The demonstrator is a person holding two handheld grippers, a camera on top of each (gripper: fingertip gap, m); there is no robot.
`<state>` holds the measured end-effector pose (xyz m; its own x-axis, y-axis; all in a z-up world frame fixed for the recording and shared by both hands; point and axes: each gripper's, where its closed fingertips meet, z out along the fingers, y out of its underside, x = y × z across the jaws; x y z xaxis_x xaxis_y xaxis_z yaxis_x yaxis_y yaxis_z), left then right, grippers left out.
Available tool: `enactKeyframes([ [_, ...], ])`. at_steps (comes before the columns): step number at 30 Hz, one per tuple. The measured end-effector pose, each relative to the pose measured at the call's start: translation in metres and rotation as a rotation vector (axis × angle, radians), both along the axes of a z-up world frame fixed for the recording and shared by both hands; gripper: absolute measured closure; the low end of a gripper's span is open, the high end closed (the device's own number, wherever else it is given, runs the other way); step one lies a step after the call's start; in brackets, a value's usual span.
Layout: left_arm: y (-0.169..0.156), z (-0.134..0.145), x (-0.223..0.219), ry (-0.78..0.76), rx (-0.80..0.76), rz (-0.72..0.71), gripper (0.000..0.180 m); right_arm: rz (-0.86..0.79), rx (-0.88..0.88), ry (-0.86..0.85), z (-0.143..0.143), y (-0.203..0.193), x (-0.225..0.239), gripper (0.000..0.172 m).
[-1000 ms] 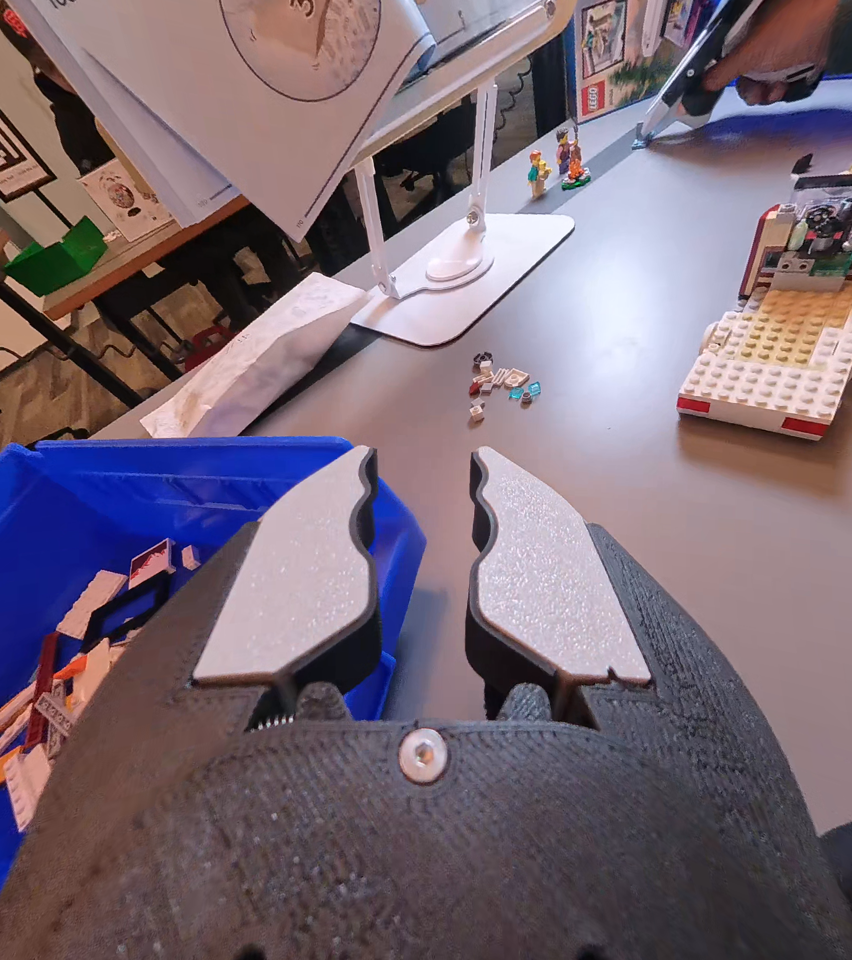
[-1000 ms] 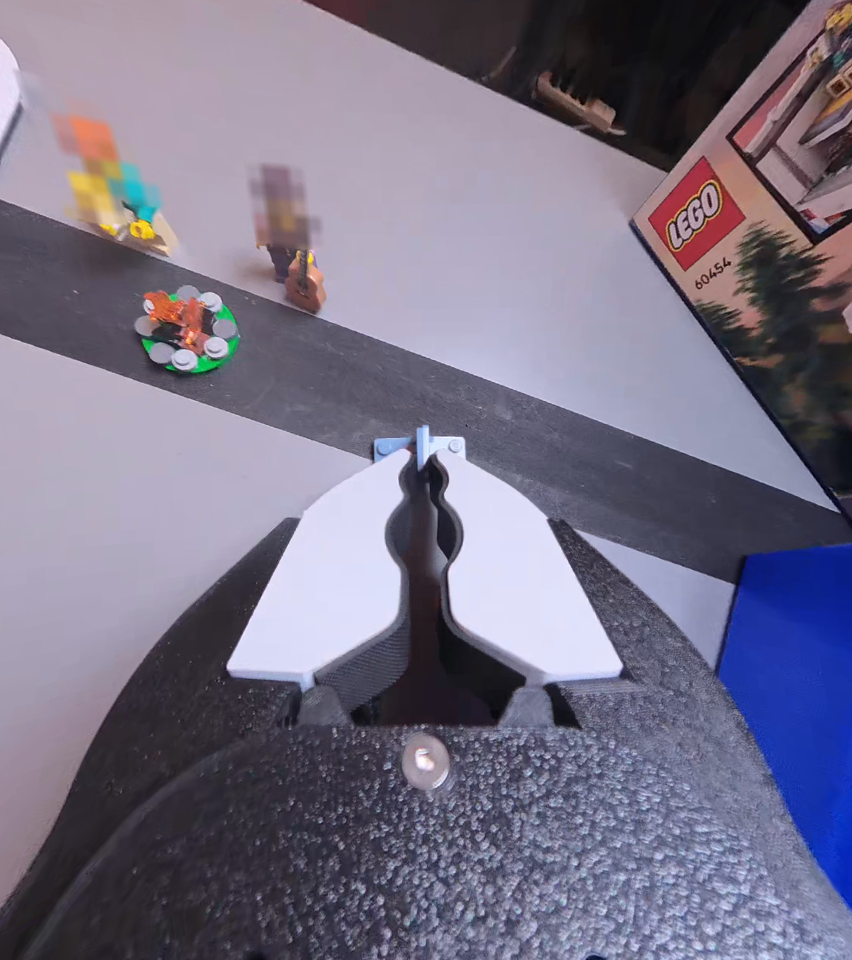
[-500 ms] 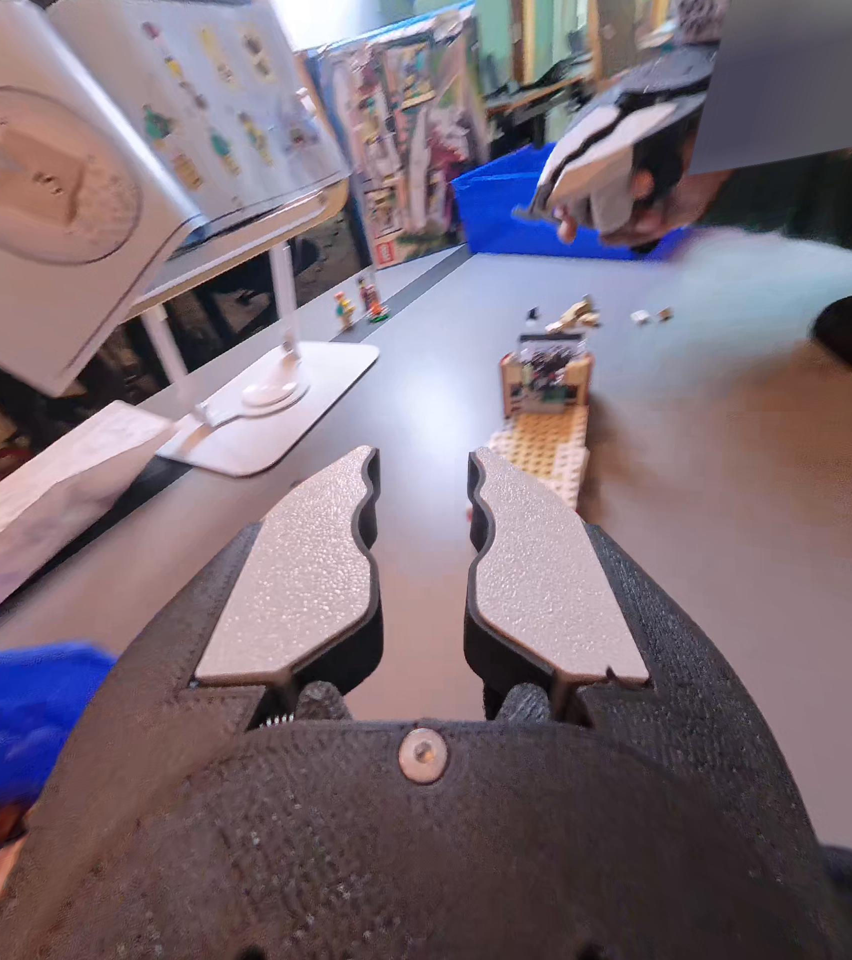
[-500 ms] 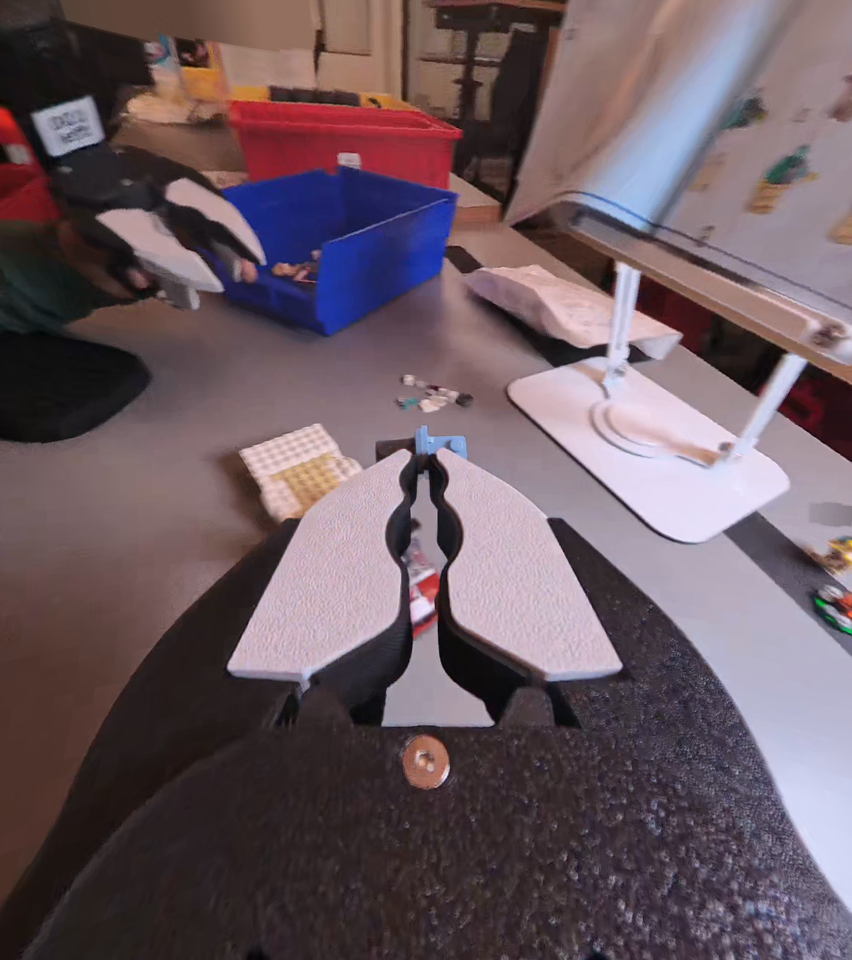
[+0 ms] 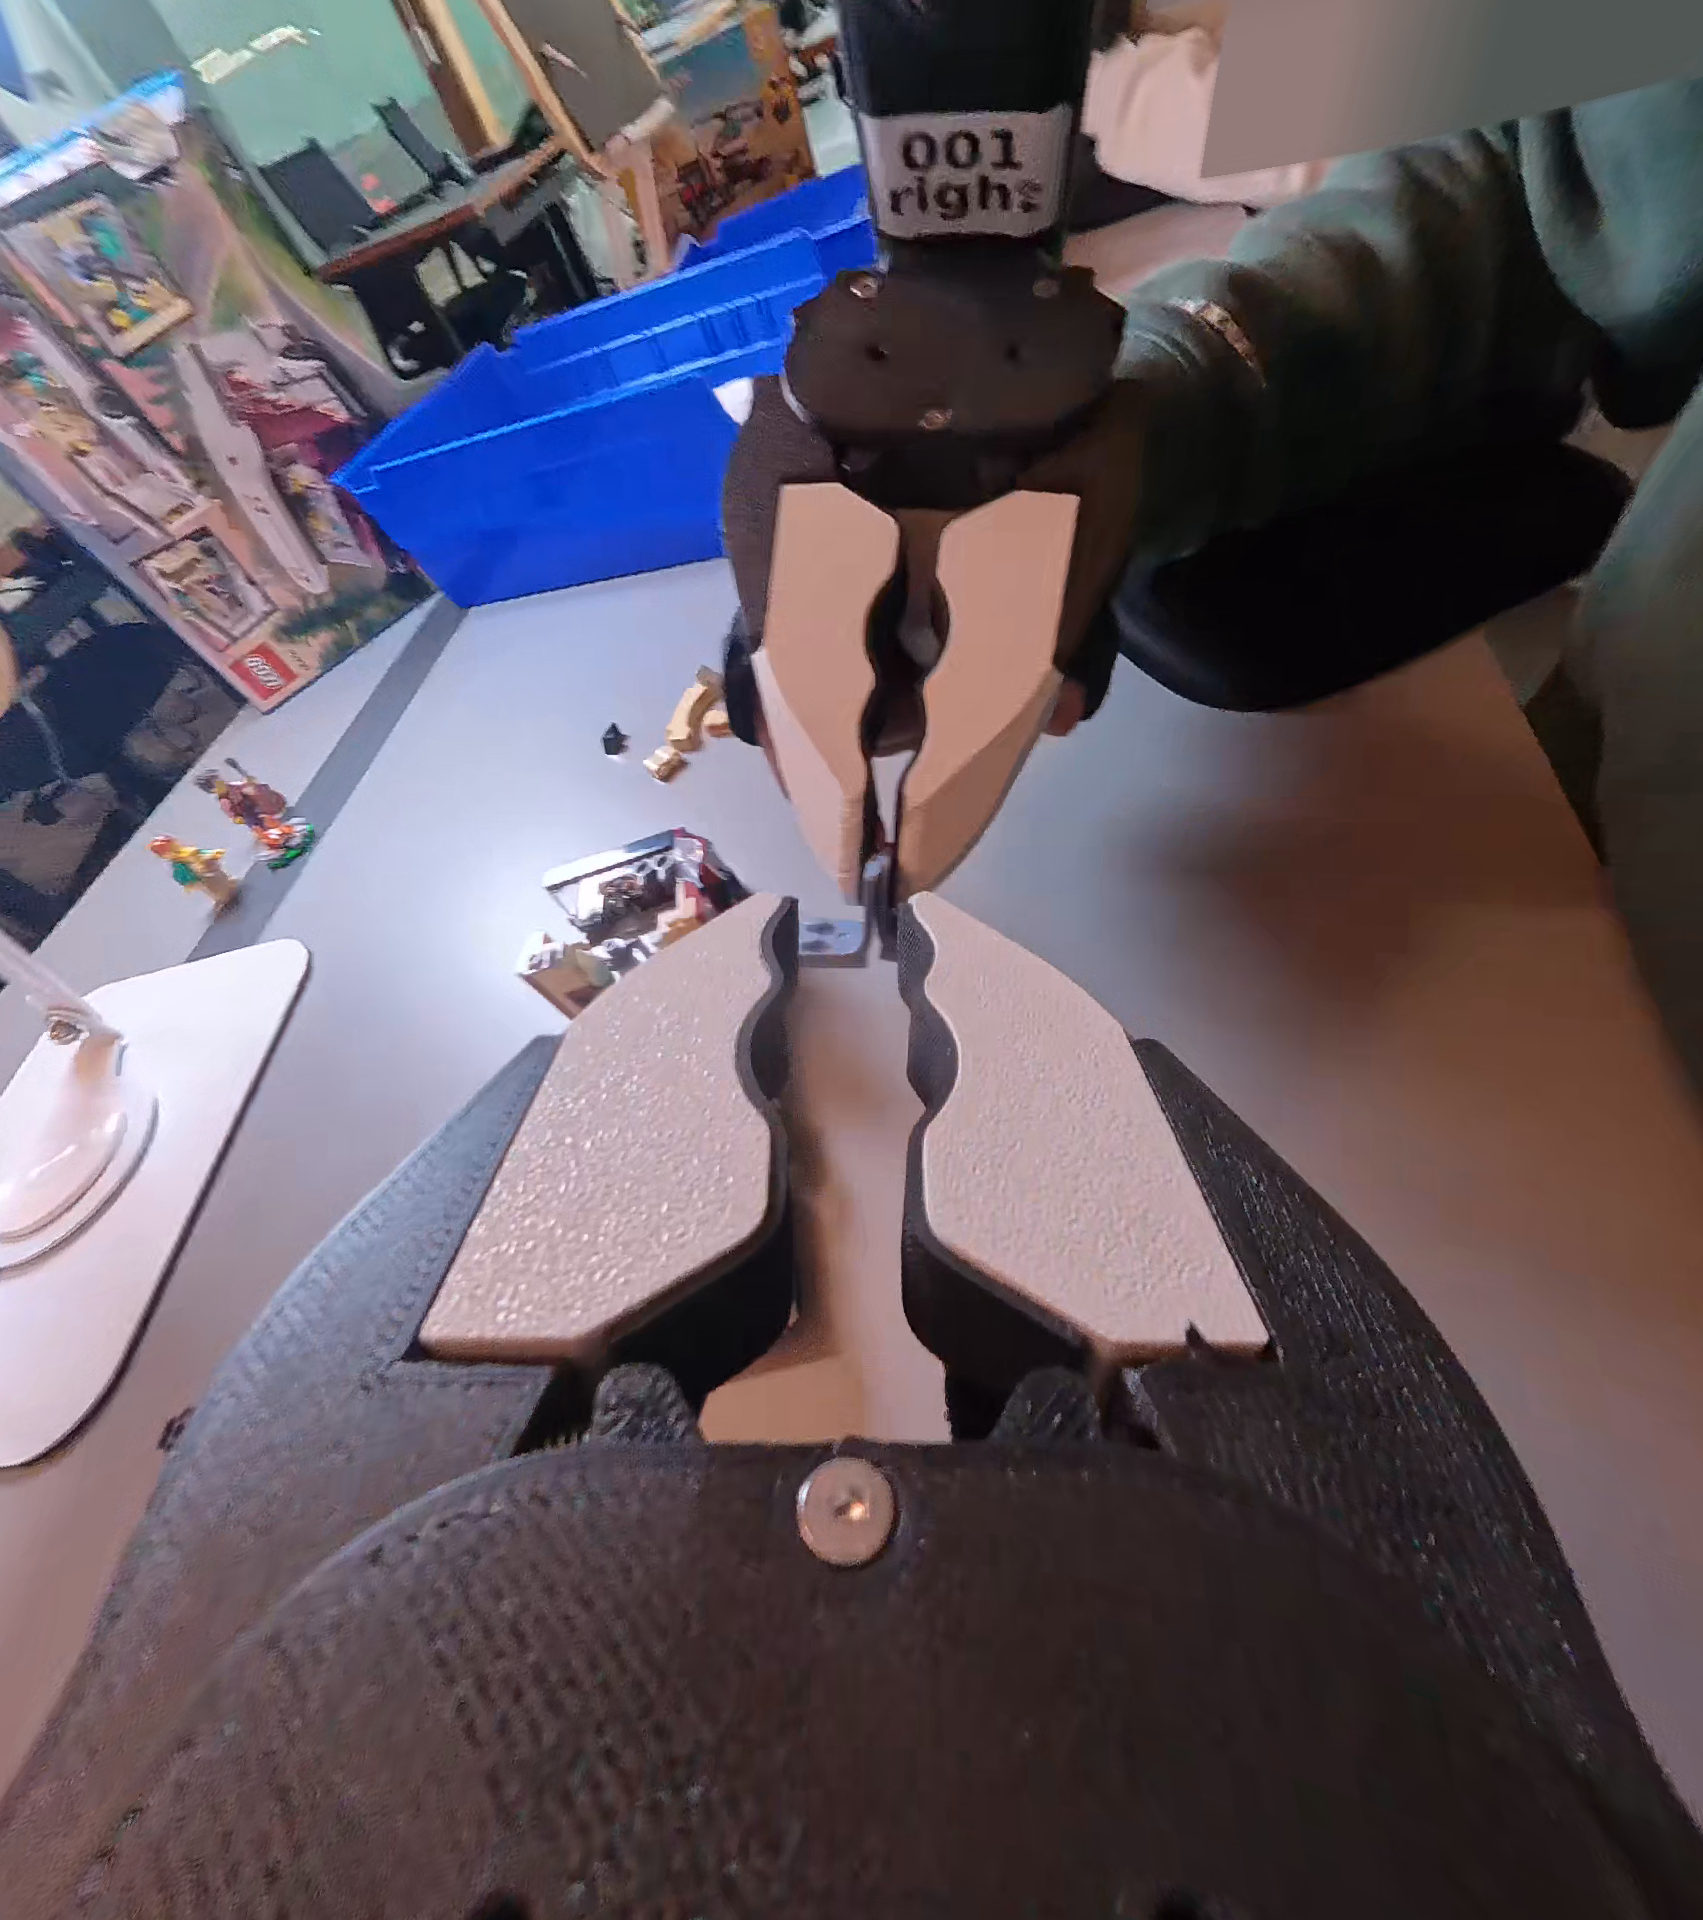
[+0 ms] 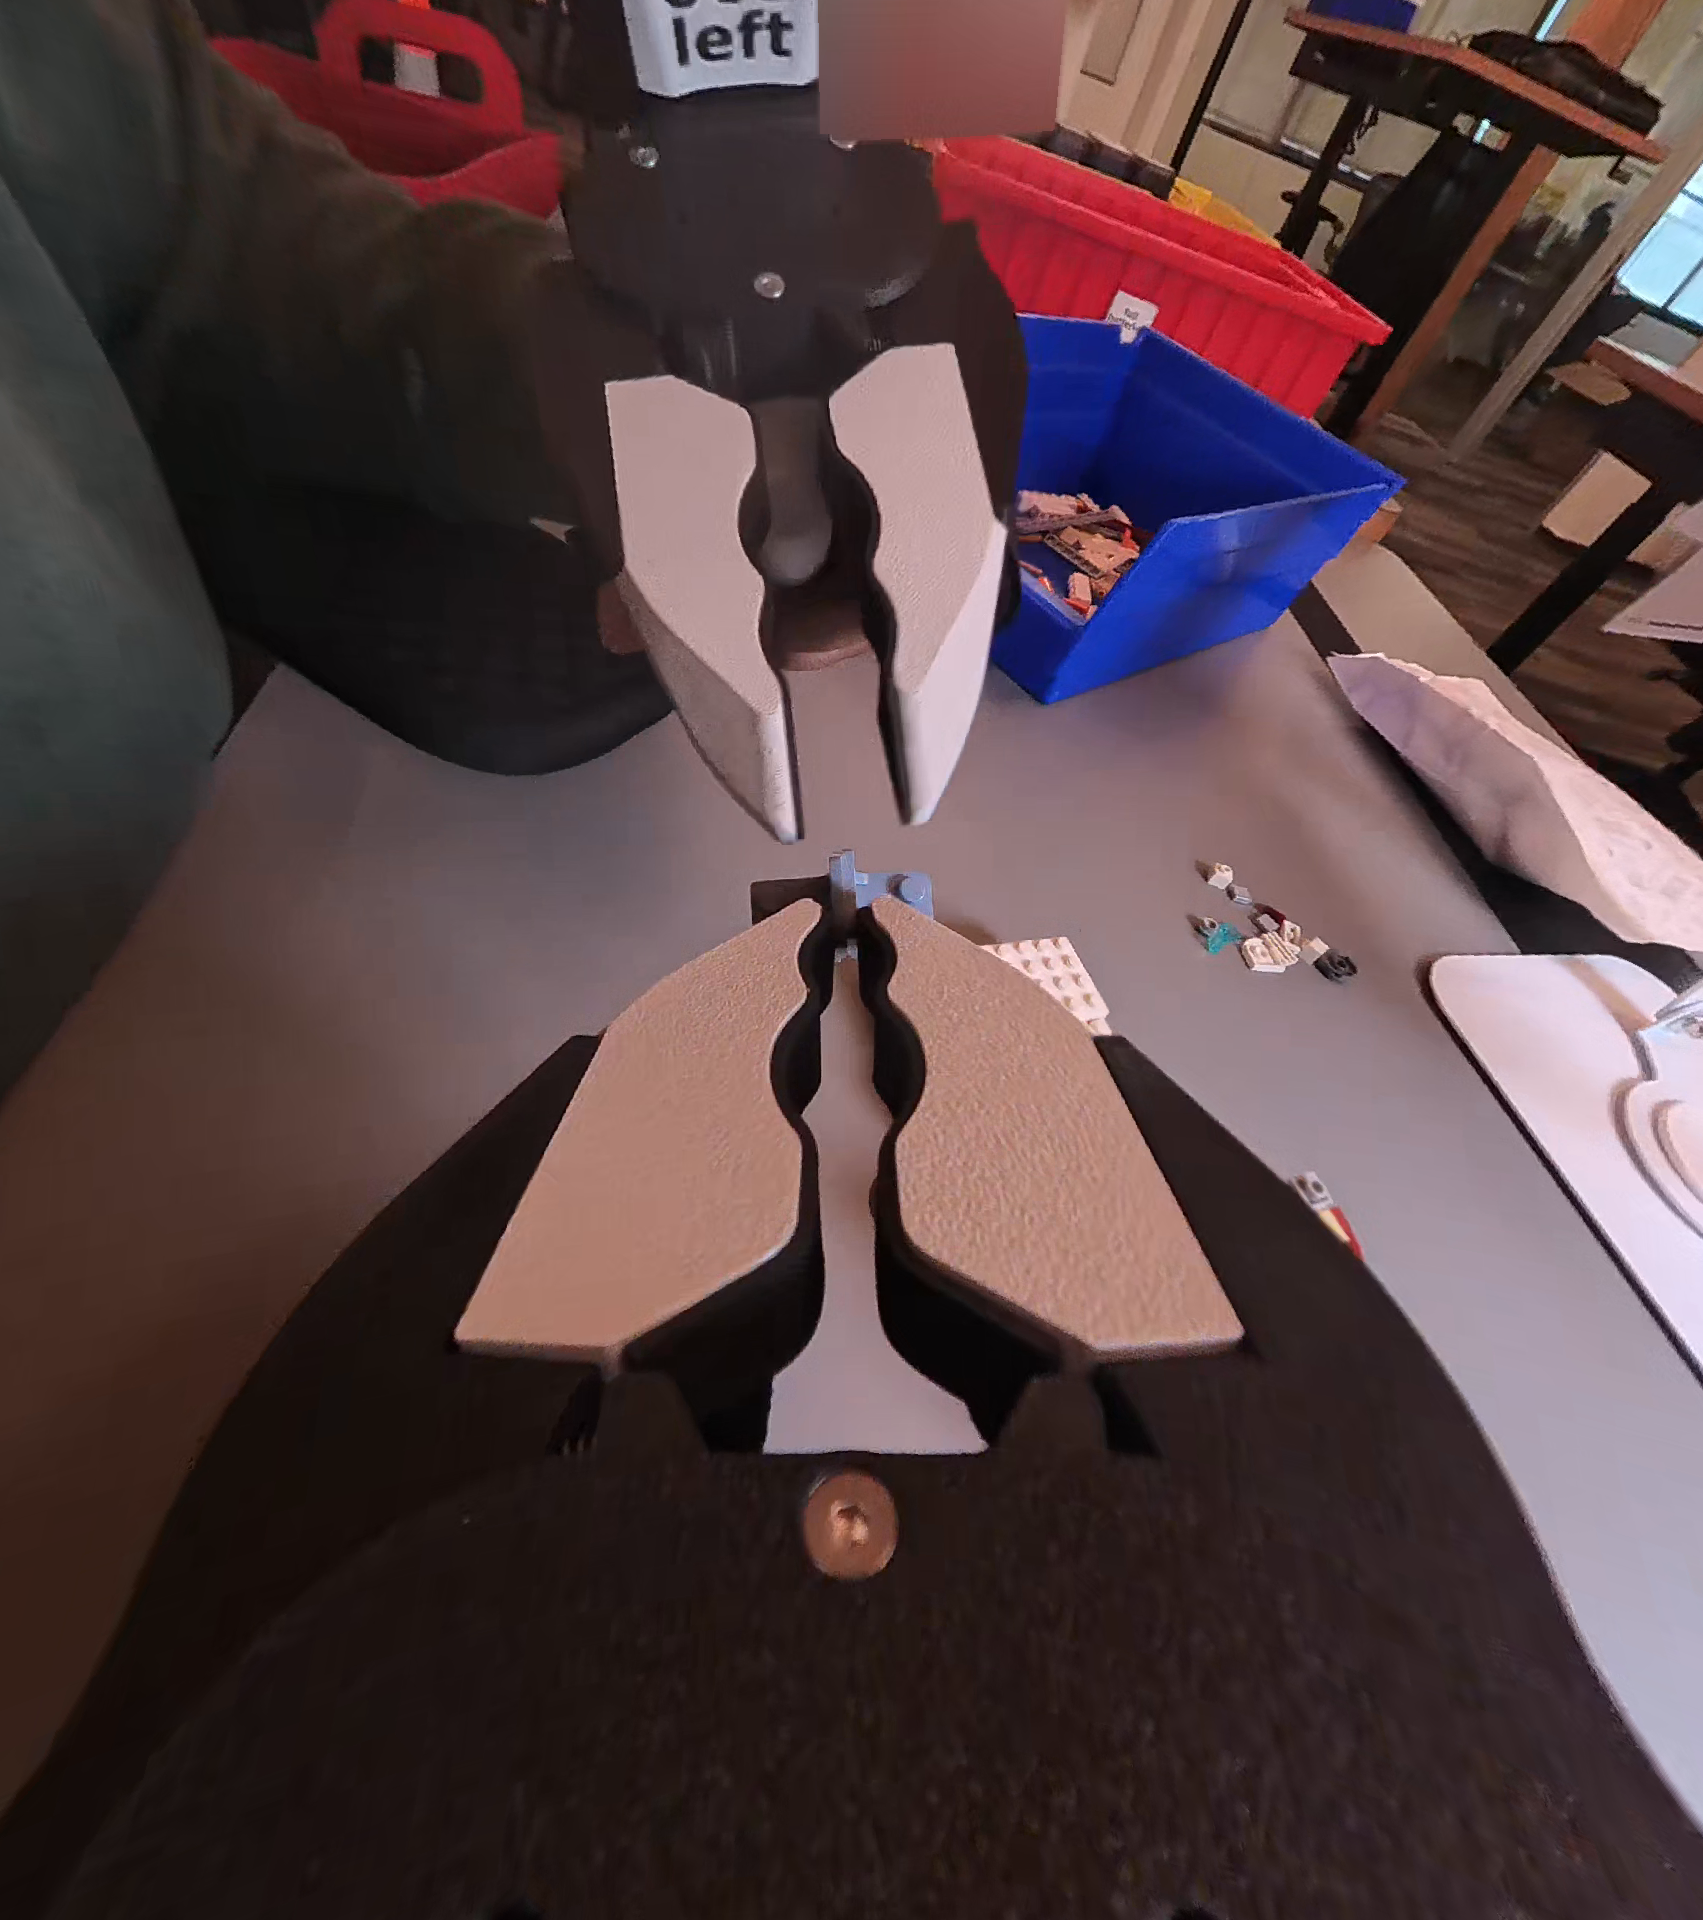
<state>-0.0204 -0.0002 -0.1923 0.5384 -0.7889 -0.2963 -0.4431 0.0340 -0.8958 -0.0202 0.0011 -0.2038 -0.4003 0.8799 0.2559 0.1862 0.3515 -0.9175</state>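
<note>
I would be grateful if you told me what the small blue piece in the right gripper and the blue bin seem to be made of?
The small blue piece, pinched in the right gripper, looks like moulded hard plastic: pale, matte, with a round stud. The blue bin also seems rigid plastic, slightly glossy, with ribbed walls.

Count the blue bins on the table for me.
2. One blue bin stands by the toy box past the right gripper; the other blue bin, holding loose bricks, sits behind the left gripper. Others may be hidden.
</note>
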Motion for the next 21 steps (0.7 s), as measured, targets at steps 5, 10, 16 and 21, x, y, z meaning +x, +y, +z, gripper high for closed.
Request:
enactKeyframes([
  [5,-0.005,-0.016,0.007,0.084,-0.013,-0.037,0.165,0.033,0.051,0.004,-0.004,-0.009,-0.001,0.168],
  [10,-0.006,-0.024,0.008,0.094,-0.029,-0.056,0.176,0.029,0.073,-0.008,-0.009,-0.010,-0.001,0.166],
  [16,0.010,0.009,-0.054,0.139,0.100,0.182,0.176,-0.083,-0.029,0.035,0.015,0.020,0.004,0.143],
  [21,0.018,0.048,-0.219,0.170,0.117,0.742,0.176,-0.249,-0.144,0.094,0.037,0.066,0.027,0.143],
])
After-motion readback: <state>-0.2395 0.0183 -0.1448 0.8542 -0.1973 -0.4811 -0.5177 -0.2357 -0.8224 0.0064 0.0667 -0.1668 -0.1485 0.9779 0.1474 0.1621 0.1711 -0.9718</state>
